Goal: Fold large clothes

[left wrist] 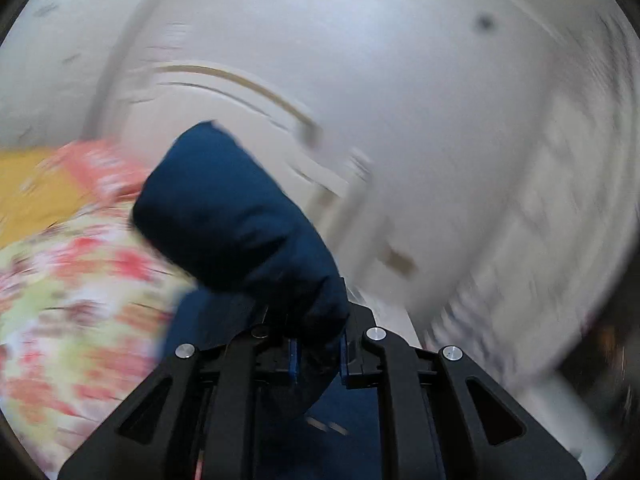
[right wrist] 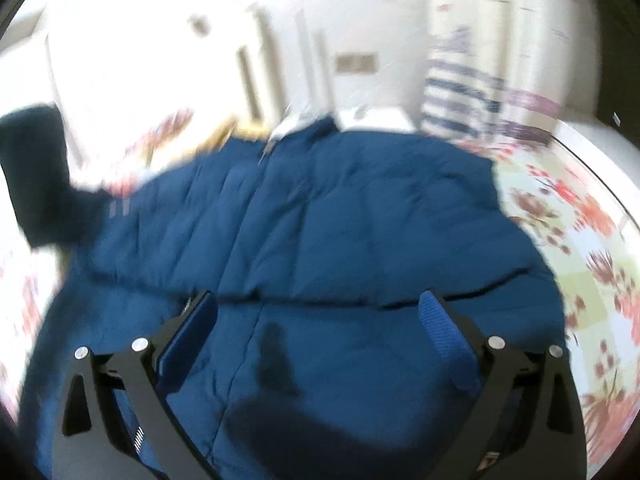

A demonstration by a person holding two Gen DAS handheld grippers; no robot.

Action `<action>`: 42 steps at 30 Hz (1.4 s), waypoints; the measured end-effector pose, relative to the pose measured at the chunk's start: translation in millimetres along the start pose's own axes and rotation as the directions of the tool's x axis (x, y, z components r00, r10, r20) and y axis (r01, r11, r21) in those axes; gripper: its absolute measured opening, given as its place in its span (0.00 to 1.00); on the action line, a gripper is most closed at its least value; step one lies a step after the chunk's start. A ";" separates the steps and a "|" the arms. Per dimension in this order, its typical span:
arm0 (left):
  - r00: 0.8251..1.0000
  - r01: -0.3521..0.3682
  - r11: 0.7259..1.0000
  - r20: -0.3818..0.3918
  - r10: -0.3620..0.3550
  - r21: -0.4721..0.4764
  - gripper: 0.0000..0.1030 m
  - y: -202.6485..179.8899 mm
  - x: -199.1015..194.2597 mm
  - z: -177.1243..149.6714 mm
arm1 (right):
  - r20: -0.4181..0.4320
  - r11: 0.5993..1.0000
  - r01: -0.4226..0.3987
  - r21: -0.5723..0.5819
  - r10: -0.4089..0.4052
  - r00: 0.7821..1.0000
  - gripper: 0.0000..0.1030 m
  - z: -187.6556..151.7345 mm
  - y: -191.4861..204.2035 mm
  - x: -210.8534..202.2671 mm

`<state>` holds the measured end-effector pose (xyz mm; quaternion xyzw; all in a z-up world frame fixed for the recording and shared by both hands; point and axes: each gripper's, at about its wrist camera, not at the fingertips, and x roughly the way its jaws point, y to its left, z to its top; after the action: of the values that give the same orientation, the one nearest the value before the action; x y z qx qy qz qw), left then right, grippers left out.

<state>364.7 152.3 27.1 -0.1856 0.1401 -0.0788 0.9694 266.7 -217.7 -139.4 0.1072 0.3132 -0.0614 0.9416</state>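
At far left of the right wrist view, a dark blue sleeve (right wrist: 38,176) stands lifted off the floral bedspread (right wrist: 568,216), raised above the rest of the garment. The left wrist view shows why: the left hand-held gripper (left wrist: 318,360) is clamped on that sleeve (left wrist: 240,216), padded fabric bunched between its blue pads and the cuff end sticking up and forward, with the floral cover and a yellow cloth (left wrist: 28,192) blurred beyond it on the left.

Moving rightward, the blue quilted jacket (right wrist: 320,216) lies spread front-up on the bed, its zipper line running down the middle and its collar toward the far wall. The body looks fairly flat, with a crease across it near the right hand-held gripper (right wrist: 320,320).

That gripper hangs over the lower part of the jacket with its jaws wide apart and nothing between them; only its shadow falls on the fabric.

Judging from this, the step in hand is the first sleeve fold: the sleeve is picked up but not yet laid across the chest. The next move calls for carrying the sleeve inward over the jacket body, keeping it untwisted, and laying it flat before letting go. The free gripper is well placed to pin the body, since puffy padding tends to slide and spring back. Both views are blurred, so finer details stay unclear.
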 end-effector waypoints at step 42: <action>0.760 -0.397 0.862 -0.414 0.501 0.315 0.96 26.0 74.0 -160.3 | 0.109 0.985 -0.115 0.125 0.101 0.989 0.90 7.5 -26.8 -16.2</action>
<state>389.2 107.0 -143.8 -0.0183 0.4084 0.0993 0.9072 253.2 -244.8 -128.2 0.1825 0.2534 -0.0361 0.9493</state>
